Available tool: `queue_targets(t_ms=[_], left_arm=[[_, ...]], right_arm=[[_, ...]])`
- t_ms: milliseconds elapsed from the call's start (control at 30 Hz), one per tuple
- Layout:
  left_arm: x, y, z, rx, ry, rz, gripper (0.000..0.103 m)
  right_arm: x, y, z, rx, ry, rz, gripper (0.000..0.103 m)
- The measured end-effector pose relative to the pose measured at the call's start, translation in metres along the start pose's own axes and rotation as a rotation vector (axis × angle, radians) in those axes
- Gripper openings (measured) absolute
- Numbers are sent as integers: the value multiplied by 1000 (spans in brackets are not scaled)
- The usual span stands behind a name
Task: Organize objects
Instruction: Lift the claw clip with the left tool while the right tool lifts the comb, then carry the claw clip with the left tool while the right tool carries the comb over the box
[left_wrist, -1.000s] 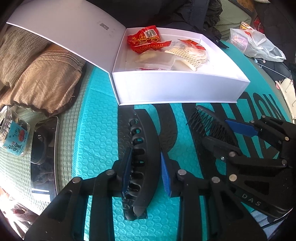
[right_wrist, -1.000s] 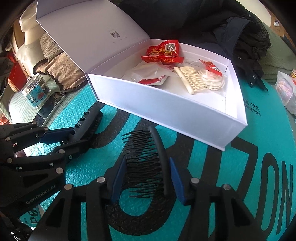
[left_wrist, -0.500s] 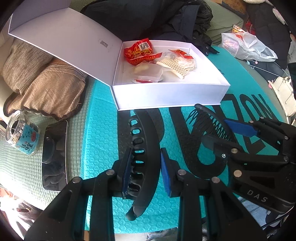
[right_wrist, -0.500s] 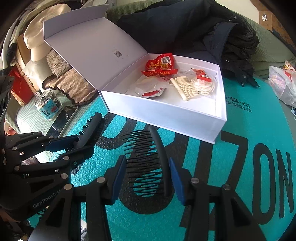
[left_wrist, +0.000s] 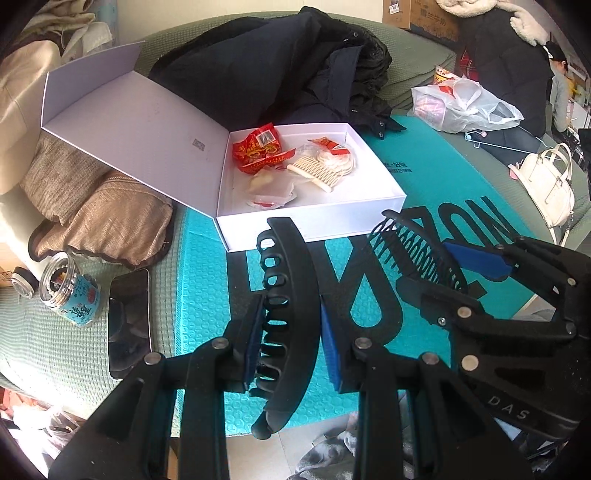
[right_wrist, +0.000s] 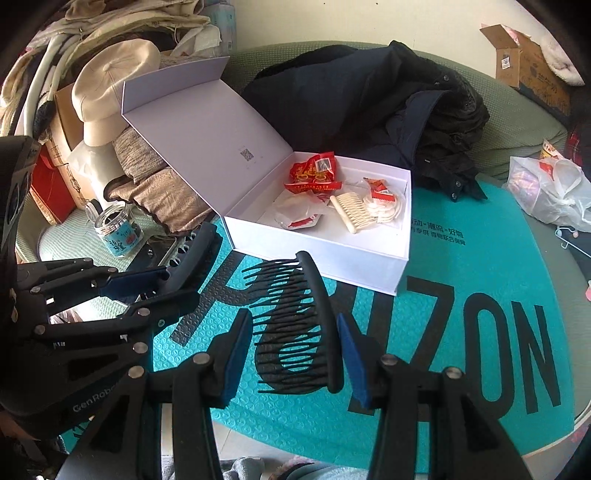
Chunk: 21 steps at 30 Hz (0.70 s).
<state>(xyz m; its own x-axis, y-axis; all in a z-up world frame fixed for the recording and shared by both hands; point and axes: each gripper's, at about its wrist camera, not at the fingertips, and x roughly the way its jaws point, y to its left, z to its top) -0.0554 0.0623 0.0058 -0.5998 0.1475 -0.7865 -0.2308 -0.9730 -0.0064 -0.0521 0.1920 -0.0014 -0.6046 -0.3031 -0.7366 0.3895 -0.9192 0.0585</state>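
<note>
Clip (left_wrist: 291, 314) and comb (right_wrist: 306, 328), both black, are pinched in the left hand-held gripper (left_wrist: 290, 339) and right hand-held gripper (right_wrist: 291, 354), held above the teal mat (right_wrist: 461, 332) just short of the open white box (right_wrist: 369, 273). To land them well, I would carry each over the near wall, lower into bare floor beside the cream comb (right_wrist: 352, 212) and red packets (right_wrist: 314, 173), then let go one at a time so the two tools don't collide.
</note>
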Motion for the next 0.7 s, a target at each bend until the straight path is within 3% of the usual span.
queue_targets(t_ms=[333, 700], left_arm=[[-21, -10, 13, 37, -20, -21, 28], [5, -13, 50, 46, -9, -61, 28]], right_arm=[[-28, -1, 6, 10, -52, -25, 48], [-15, -22, 26, 33, -44, -42, 48]])
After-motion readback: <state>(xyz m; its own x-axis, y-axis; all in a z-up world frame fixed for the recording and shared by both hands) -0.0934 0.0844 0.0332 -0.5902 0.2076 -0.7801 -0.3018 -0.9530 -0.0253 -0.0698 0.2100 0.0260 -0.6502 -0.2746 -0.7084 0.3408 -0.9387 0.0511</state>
